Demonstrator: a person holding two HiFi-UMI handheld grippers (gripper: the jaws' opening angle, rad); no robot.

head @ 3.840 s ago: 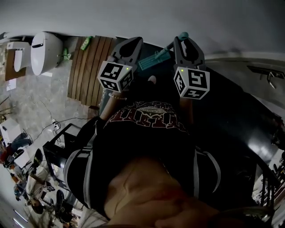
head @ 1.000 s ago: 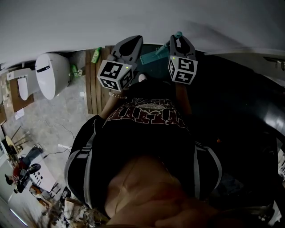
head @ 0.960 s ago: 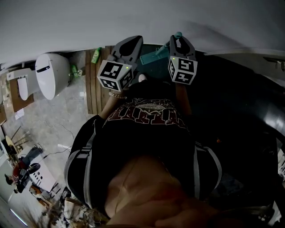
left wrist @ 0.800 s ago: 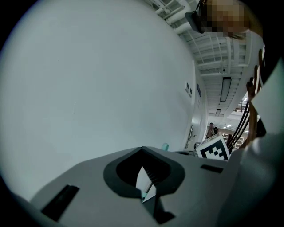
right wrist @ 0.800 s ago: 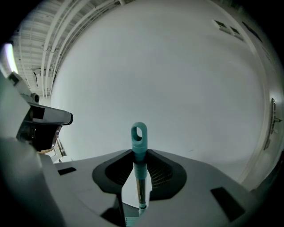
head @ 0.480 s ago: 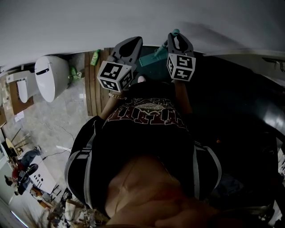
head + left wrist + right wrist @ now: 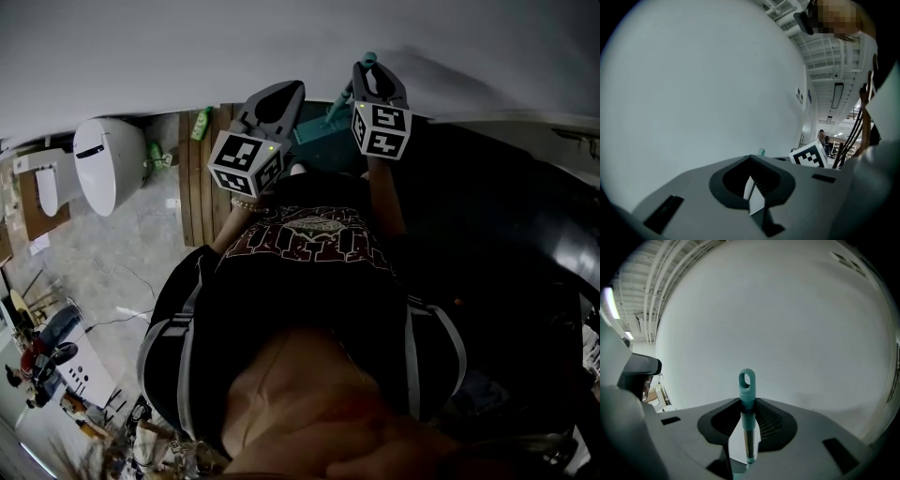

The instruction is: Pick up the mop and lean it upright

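Mop (image 7: 746,401) in right tool (image 7: 746,434) before white wall (image 7: 787,310), toilet (image 7: 105,159) on tiled floor (image 7: 112,244)

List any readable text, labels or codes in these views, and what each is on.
No text reads clearly.
Shirt: red print, too blurred to read.
Wall signs: too small to read.
Left cube, right cube: square marker patterns, no letters.
Mop: no print seen.
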